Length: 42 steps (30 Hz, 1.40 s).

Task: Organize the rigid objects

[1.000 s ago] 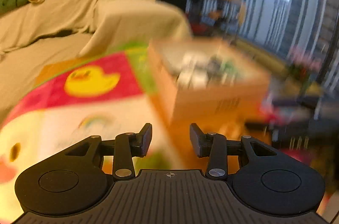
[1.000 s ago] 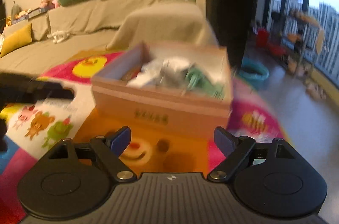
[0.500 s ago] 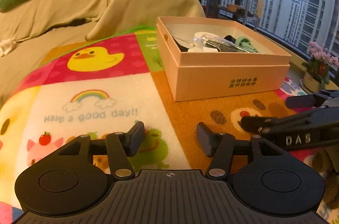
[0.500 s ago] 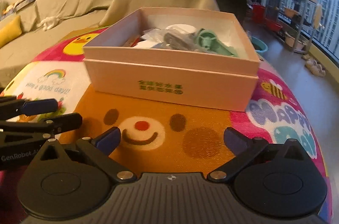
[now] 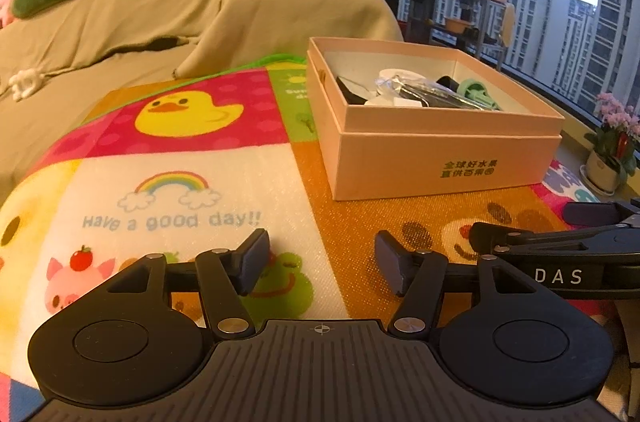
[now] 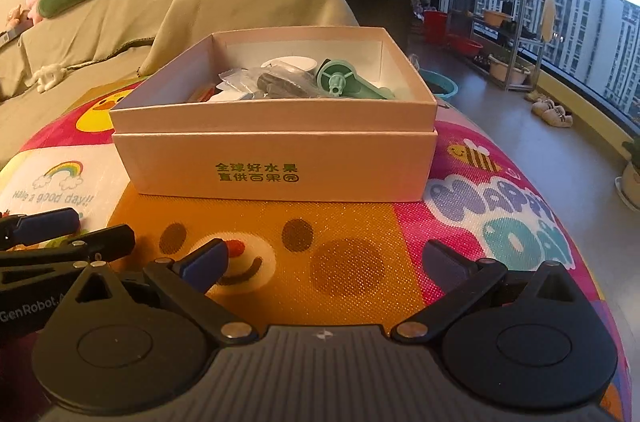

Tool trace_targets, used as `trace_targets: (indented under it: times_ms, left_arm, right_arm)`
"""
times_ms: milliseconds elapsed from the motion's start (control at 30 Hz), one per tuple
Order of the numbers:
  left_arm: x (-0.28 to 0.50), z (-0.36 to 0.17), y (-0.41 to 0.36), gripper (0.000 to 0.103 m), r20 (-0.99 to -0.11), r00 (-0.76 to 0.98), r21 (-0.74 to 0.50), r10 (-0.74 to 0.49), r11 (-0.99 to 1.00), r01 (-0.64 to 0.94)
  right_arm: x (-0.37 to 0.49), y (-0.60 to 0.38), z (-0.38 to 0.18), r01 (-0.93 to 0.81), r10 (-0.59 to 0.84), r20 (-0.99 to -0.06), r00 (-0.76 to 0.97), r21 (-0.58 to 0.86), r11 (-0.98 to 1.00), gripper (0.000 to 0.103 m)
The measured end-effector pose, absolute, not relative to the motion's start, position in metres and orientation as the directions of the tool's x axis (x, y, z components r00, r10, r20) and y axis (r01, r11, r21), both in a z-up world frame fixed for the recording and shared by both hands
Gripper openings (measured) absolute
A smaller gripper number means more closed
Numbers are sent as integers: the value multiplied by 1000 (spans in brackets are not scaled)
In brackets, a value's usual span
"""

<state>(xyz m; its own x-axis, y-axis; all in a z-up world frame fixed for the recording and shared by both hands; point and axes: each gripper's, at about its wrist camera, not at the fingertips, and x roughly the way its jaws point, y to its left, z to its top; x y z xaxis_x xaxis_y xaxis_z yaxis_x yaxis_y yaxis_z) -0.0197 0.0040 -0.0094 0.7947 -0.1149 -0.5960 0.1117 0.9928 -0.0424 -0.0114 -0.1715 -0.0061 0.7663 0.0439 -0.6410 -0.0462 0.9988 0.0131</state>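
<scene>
A pale pink cardboard box [image 5: 440,158] [image 6: 276,158] stands open on the colourful play mat [image 5: 180,206] [image 6: 340,222]. Inside lie a mint-green plastic tool [image 6: 340,78] [image 5: 474,92], a clear bag of dark parts [image 6: 276,82] and a white round piece [image 6: 288,62]. My left gripper [image 5: 320,258] hovers low over the mat, short of the box and left of it, jaws opening with nothing between them. Directly in front of the box, my right gripper [image 6: 324,258] stands wide open and empty. Each view shows the other gripper's fingers [image 5: 520,234] [image 6: 108,238] at its side edge.
A sofa under a beige cover [image 5: 120,22] [image 6: 120,2] runs behind the mat. A metal shelf [image 6: 508,22], a red basin [image 6: 464,44], a teal basin [image 6: 440,86] and slippers [image 6: 550,110] sit on the floor by the window. A potted flower [image 5: 612,150] stands at the right.
Both cameras have sunk toward the mat and the blur has cleared. Both grippers' jaws have spread wider. Each gripper has come into the other's view.
</scene>
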Motion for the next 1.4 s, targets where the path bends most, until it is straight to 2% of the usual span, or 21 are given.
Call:
trace_targets:
  times_ms: [1400]
  left_arm:
    - [-21,-8,3,61,-597,797,-25,-92,995,95]
  right_arm:
    - [-11,-171,-6,-47,42,-639,768,10,999,103]
